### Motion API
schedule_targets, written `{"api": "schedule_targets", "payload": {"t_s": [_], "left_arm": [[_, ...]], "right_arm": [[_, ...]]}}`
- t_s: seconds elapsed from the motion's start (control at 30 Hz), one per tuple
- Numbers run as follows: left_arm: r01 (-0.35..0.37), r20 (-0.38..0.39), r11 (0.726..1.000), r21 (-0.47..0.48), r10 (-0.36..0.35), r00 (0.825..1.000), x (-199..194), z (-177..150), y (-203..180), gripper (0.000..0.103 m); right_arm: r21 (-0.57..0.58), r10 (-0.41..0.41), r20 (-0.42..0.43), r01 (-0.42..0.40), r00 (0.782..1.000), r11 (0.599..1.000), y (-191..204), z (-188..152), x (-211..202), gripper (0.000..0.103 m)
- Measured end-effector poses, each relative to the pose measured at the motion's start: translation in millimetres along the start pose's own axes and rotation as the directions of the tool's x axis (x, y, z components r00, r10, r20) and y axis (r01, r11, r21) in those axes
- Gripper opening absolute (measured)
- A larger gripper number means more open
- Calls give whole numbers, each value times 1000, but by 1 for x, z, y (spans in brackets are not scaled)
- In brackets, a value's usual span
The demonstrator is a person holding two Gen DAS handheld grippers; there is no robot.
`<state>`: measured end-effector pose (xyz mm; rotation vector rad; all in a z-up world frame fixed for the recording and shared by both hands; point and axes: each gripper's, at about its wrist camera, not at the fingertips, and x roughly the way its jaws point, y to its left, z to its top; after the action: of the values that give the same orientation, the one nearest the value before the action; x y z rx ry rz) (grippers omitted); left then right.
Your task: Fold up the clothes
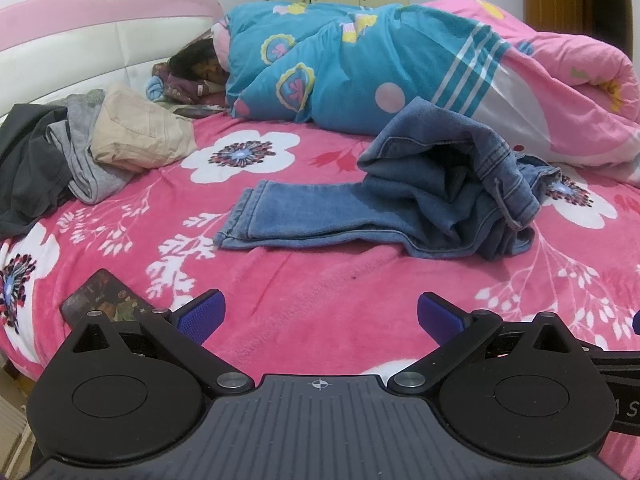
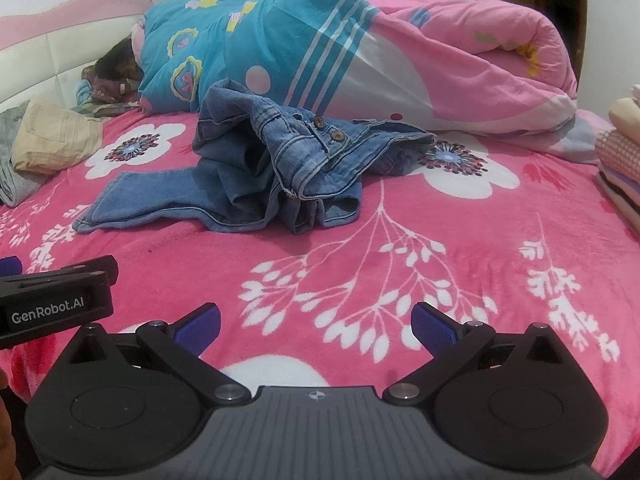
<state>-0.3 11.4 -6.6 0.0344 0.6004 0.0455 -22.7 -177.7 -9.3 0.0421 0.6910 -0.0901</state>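
A: What writing can be read?
B: "GenRobot.AI" in white on the black body of the left gripper (image 2: 10, 266), seen at the left edge of the right wrist view. A dark card (image 1: 106, 300) with small printed pictures lies on the bed (image 1: 320, 292) near its front edge, left of the jeans; its print is too small to read.

A: Where is the task's thing?
B: The jeans (image 1: 404, 200) lie crumpled mid-bed on the pink floral blanket, just in front of the blue and pink duvet (image 1: 360, 60). One leg runs flat toward the left of the heap; the waistband, with two brown buttons, is bunched toward the right.

A: How much open room surrounds the jeans?
B: A broad bare strip of blanket lies between the jeans and both grippers. Left of the jeans, well apart, sits a pile of clothes (image 1: 100, 140), beige, grey and dark. Right of them, at the bed's edge, stands a stack of folded laundry (image 2: 620, 160).

A: Gripper states?
B: The left gripper (image 1: 320, 314) and the right gripper (image 2: 316, 322) both stand wide, blue pads apart, holding nothing, above the blanket.
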Motion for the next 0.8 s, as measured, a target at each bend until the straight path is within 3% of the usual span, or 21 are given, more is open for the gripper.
{"api": "schedule_targets", "payload": {"t_s": [0.8], "left_arm": [[-28,-35,1000,11,28,999,31,7,-2,103]], "right_arm": [[8,18,-26,-18,999,1000,-2,12,32,103]]}}
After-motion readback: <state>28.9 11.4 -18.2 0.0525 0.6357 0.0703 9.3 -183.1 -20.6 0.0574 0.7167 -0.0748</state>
